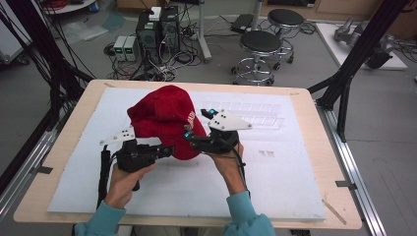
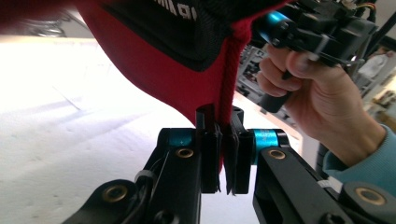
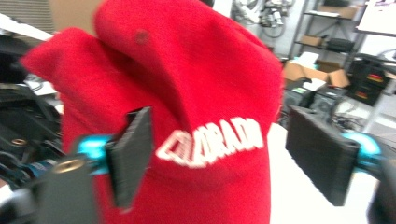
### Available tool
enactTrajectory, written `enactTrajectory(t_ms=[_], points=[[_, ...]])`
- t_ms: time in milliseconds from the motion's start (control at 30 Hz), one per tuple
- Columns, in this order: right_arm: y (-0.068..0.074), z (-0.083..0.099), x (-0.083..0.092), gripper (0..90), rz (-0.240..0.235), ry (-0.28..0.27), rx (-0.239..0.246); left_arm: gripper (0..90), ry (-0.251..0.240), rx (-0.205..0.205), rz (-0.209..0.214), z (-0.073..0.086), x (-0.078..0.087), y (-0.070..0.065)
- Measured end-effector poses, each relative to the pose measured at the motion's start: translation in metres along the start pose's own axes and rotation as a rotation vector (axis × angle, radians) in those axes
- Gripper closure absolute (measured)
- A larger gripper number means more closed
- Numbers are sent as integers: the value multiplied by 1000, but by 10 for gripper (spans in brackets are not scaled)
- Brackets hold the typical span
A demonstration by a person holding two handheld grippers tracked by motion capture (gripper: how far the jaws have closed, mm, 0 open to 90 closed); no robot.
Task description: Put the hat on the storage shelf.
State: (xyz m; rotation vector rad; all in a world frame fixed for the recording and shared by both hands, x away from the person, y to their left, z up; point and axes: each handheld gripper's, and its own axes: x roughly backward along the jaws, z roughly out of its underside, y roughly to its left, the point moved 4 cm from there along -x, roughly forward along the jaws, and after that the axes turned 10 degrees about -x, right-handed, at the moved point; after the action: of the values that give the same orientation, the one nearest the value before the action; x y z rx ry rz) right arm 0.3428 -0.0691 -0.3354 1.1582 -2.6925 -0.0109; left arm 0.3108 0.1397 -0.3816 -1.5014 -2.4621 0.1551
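A red cap [image 1: 164,120] with white lettering is held up over the white foam sheet [image 1: 275,167]. My left gripper [image 1: 168,150] comes in from the lower left and is shut on the cap's lower edge. In the left gripper view its jaws [image 2: 224,144] pinch a red seam of the cap [image 2: 163,70]. My right gripper [image 1: 197,125] is at the cap's right side. In the right gripper view it [image 3: 217,140] stands wide open, with the lettered side of the cap [image 3: 187,70] just ahead, between the two pads. Whether a pad touches the cloth I cannot tell.
The foam sheet covers most of a wooden table [image 1: 74,123]. Black frame posts [image 1: 354,54] rise at both sides. On the floor beyond the far edge stand two stools [image 1: 258,49] and computer boxes [image 1: 157,29] with cables.
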Motion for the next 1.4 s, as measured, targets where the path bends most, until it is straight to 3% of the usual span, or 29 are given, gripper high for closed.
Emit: enactTrajectory(t_ms=[33, 167, 233, 333, 567, 633, 900, 1233, 1400], points=[[-4, 1, 3, 109, 8, -2, -22, 855, -6, -3, -8, -2, 1, 1], [-12, 3, 10, 95, 24, 4, -39, 854, -15, -40, -51, -9, 5, 3], [-17, 5, 15, 15, 51, 17, -54, 855, -20, -52, -69, -12, 6, 4], [-25, 7, 24, 10, 90, 28, -71, 854, -17, -76, -101, -16, 7, 5], [-42, 15, 57, 4, 163, 38, -42, 854, 12, -162, -178, -30, 4, 11], [-53, 27, 74, 4, 194, 70, -56, 854, 28, -188, -195, -34, 1, 12], [-79, 57, 114, 4, 243, 64, -106, 855, 77, -276, -257, -47, -19, 16], [-102, 91, 142, 4, 312, 33, -151, 855, 96, -322, -302, -50, -44, 21], [-106, 108, 149, 4, 340, 23, -161, 855, 98, -347, -326, -54, -57, 27]])
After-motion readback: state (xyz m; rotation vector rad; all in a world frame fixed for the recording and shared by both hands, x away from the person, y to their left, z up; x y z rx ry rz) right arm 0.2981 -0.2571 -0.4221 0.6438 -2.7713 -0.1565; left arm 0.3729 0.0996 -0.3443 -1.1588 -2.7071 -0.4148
